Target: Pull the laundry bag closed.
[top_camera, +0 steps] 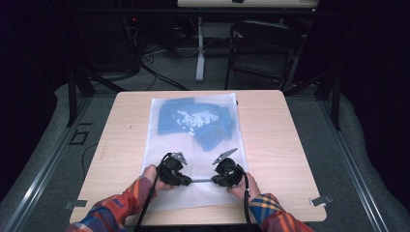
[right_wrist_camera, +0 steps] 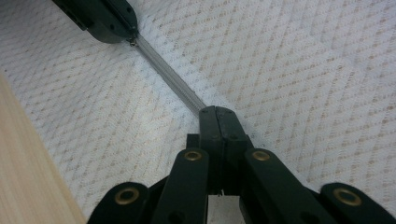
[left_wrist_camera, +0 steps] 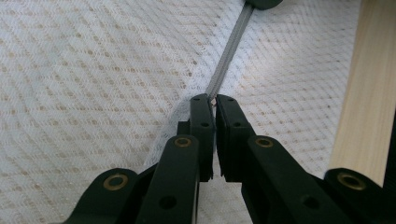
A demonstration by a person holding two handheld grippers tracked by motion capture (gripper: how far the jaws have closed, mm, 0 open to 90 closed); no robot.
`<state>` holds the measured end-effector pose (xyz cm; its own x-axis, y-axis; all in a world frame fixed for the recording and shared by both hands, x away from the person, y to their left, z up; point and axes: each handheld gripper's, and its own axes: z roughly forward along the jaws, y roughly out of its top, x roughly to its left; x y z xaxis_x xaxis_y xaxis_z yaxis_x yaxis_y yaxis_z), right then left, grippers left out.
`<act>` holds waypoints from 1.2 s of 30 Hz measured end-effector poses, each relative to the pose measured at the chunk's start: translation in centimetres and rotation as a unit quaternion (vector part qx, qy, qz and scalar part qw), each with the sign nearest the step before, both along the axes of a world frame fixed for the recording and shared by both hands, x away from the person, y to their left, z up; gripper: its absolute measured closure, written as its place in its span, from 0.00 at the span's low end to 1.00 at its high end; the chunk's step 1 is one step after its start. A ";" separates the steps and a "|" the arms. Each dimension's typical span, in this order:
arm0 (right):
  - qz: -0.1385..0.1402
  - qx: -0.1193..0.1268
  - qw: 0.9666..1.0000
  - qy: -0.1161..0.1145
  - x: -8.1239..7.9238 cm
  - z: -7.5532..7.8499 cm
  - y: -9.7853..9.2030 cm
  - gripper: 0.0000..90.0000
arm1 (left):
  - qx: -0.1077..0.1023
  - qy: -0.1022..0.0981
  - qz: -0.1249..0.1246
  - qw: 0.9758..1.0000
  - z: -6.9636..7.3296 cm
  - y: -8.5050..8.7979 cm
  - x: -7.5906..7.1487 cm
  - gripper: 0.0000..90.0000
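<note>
**White mesh bag held at its zipper by two grippers**

A white mesh bag (top_camera: pixel 193 145) lies flat on a pale wood-grain table (top_camera: pixel 275 145) with rounded corners, its long side running away from the person; the fabric is a fine, semi-transparent net with a diamond-patterned weave, seen closely in both gripper views (left_wrist_camera: pixel 93 70) (right_wrist_camera: pixel 303 60); through its far half shows a folded blue cloth (top_camera: pixel 198 121) — crumpled, with a lighter patch at the centre. Near the bag's close end runs a narrow grey zipper (top_camera: pixel 202 180), a flat ribbed strip (left_wrist_camera: pixel 229 51) (right_wrist_camera: pixel 170 79) stretched straight between the two tools. The left gripper (top_camera: pixel 186 181) has its black fingers pressed together on one end of the zipper (left_wrist_camera: pixel 211 99); the right gripper (top_camera: pixel 216 181) pinches the other end likewise, fingers closed tight (right_wrist_camera: pixel 215 109). Each tool is matt black, jointed with brass-coloured rivets — and carries a grey three-cornered plate on top; the person's plaid sleeves (top_camera: pixel 116 210) enter from the near edge.
</note>
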<state>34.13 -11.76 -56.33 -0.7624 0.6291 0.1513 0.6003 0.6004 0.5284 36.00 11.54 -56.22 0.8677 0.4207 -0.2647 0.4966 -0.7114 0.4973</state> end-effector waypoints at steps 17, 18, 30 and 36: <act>0.000 0.000 1.000 0.000 0.0 0.0 0.0 1.00 | 0.009 0.005 0.008 1.000 0.1 1.3 0.0 0.96; -0.003 0.002 1.000 -0.001 0.0 0.0 0.0 1.00 | 0.010 0.001 0.006 1.000 0.1 1.4 0.0 0.96; 0.003 -0.005 1.000 0.000 0.1 0.0 -0.1 1.00 | 0.012 0.009 0.013 1.000 0.2 2.1 0.0 0.96; 0.002 -0.003 1.000 0.002 0.0 0.0 0.0 1.00 | 0.018 0.008 0.014 1.000 0.2 2.3 -0.1 0.96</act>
<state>34.17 -11.78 -56.28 -0.7646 0.6267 0.1501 0.5995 0.6062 0.5226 35.91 13.83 -56.02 0.8517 0.4536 -0.2626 0.5236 -0.7144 0.4642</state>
